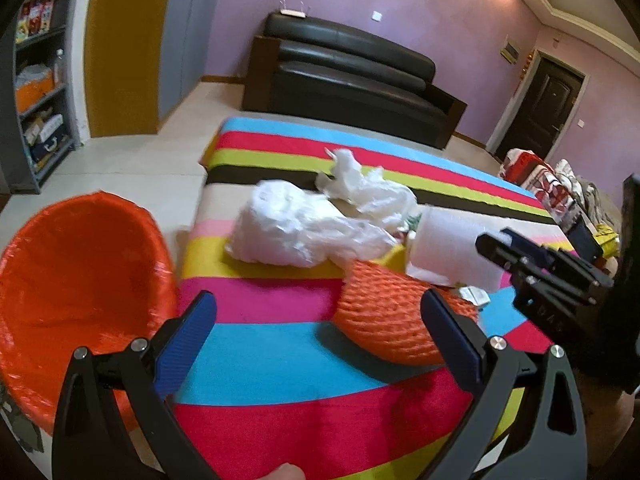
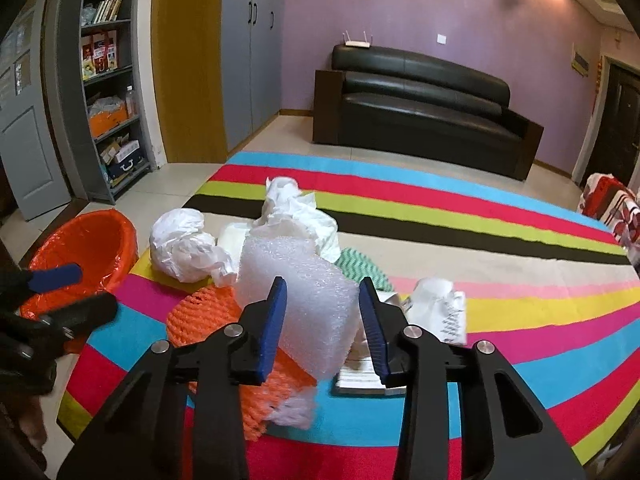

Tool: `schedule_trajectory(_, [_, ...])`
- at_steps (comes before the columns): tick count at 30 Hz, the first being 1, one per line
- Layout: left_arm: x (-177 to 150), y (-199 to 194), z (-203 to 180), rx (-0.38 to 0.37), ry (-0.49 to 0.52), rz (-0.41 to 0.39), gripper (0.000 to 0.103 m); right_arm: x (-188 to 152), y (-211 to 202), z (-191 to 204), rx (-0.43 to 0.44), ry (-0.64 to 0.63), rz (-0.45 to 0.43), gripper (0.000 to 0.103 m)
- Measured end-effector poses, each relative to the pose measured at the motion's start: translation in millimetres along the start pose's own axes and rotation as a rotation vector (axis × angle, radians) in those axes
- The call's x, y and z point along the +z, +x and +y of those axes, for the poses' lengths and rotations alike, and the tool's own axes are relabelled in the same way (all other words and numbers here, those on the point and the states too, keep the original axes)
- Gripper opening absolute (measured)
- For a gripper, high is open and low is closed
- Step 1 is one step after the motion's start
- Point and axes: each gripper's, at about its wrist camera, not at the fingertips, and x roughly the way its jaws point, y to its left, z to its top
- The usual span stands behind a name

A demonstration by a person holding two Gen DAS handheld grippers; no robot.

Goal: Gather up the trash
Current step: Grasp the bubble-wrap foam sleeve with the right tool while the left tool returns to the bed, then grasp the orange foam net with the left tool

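Observation:
My right gripper [image 2: 323, 284] is shut on a white foam wrap block [image 2: 304, 300], with both blue pads against its sides just above the striped tablecloth [image 2: 520, 280]. The left wrist view shows the same foam block [image 1: 448, 240] with the right gripper [image 1: 496, 244] on it. My left gripper [image 1: 318, 300] stands open and holds nothing. An orange foam net [image 1: 384, 320] lies just ahead of its right finger. The orange-lined bin [image 1: 80, 280] stands off the table's left edge. In the right wrist view, the left gripper [image 2: 86, 290] hangs near that bin [image 2: 88, 240].
A crumpled white plastic bag [image 1: 296, 228] and a second white wad [image 1: 360, 184] lie mid-table. A small white packet [image 2: 440, 308], a paper [image 2: 360, 376] and a green patterned cloth [image 2: 360, 268] lie beside the foam. A black sofa [image 2: 420, 100] and shelves [image 2: 108, 80] stand beyond.

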Motion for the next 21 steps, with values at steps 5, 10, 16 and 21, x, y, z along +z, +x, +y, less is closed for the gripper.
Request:
schedule_trajectory(5, [-3, 22, -16, -0.050, -0.006, 0.053, 0.098, 4, -13, -9, -0.006, -0.009, -0.036, 0.036])
schedule_trajectory(10, [-10, 50, -31, -0.081, -0.009, 0.147, 0.086, 5, -20, -20, 0.003, -0.007, -0.051, 0.035])
schedule_trajectory(16, [-15, 70, -41, -0.088, 0.002, 0.197, 0.057, 6, -26, -34, 0.004, 0.013, -0.060, 0.034])
schedule_trajectory(21, [-15, 73, -47, -0.094, 0.023, 0.195, 0.028, 4, -26, -38, 0.003, 0.015, -0.058, 0.034])
